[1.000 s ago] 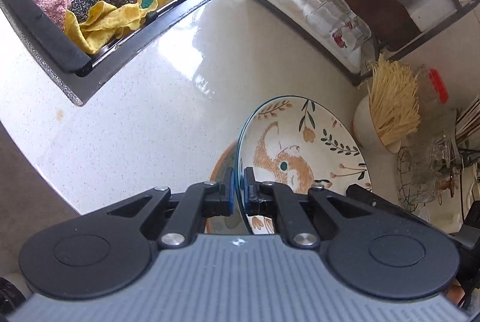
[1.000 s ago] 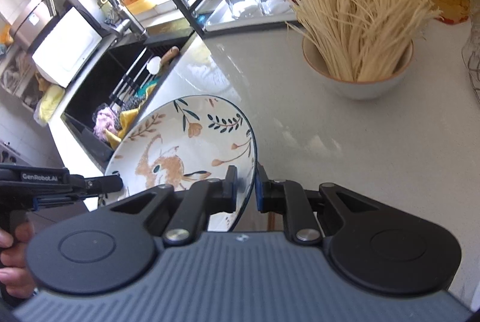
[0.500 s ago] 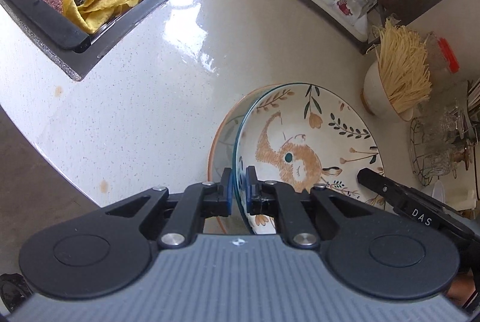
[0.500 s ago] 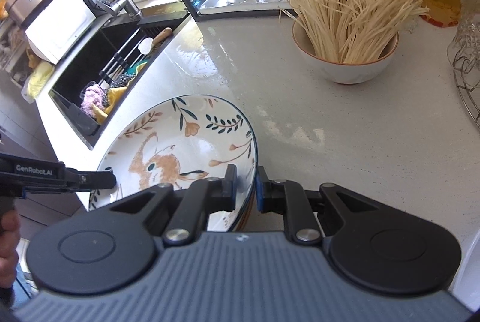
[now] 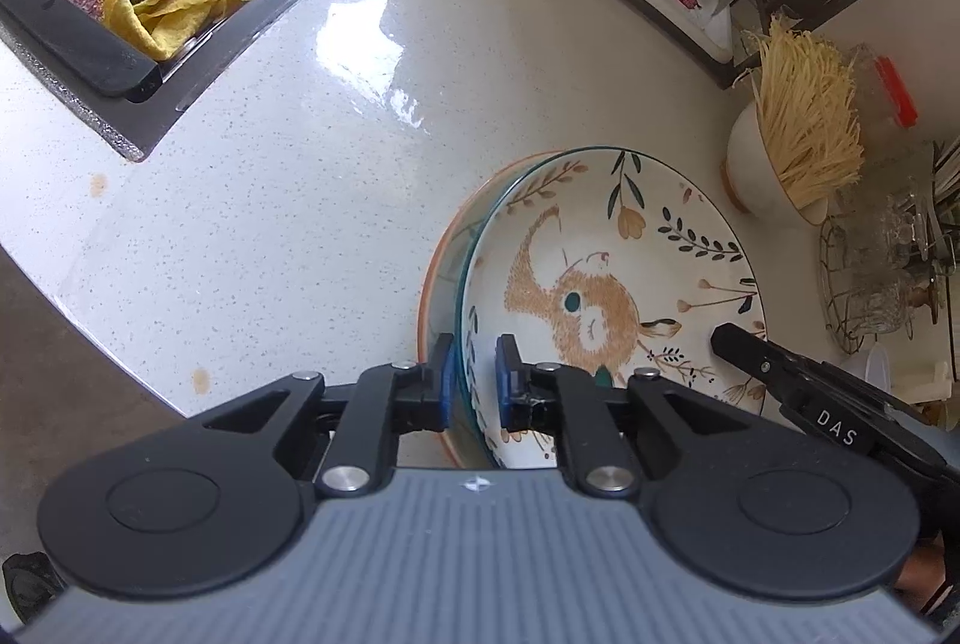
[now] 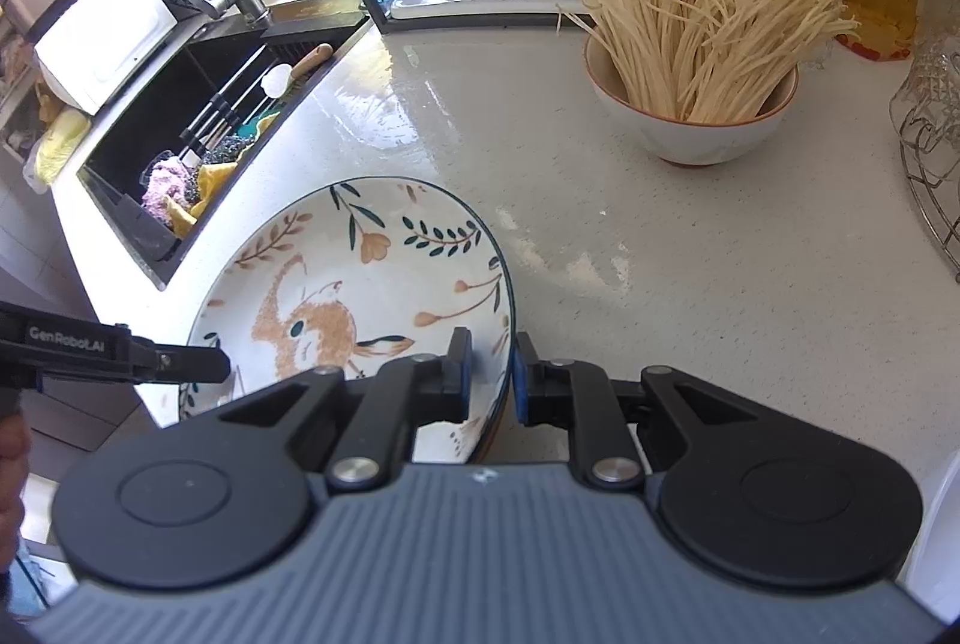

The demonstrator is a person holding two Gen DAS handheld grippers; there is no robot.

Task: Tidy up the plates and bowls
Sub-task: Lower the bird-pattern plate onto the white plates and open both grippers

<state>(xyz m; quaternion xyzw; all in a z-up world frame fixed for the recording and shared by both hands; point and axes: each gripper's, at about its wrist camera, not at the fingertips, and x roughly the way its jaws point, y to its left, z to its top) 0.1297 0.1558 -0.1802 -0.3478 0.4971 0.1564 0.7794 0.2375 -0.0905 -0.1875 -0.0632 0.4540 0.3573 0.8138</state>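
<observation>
**dishguy:** So what are the grippers doing here? The left gripper [image 5: 471,383] has its blue pads either side of the near rim of the fox plate [image 5: 606,284], but there's a visible gap on both sides, so it looks released, just straddling the edge. The right gripper [image 6: 489,374] does the same on the opposite rim [image 6: 360,284], and its jaws are spread too, not pinching.

**rackfan:** Agreed, both are let go. The plate sits between the two grippers, left one on its left edge and right one on its right edge, so neither is really nearer. It rests nested on an orange-rimmed plate [image 5: 441,284] underneath, slightly offset toward the right, all flat on the white counter [image 5: 270,194].

**dishguy:** So the rims run straight through each jaw gap. Guessing the next move is backing out along the fingers, away from the plate, without catching the lip.

**rackfan:** Yeah. The noodle bowl [image 6: 696,128] sits farther back on the right, well apart from the stack. The sink [image 5: 120,62] is off to the far left.
</observation>
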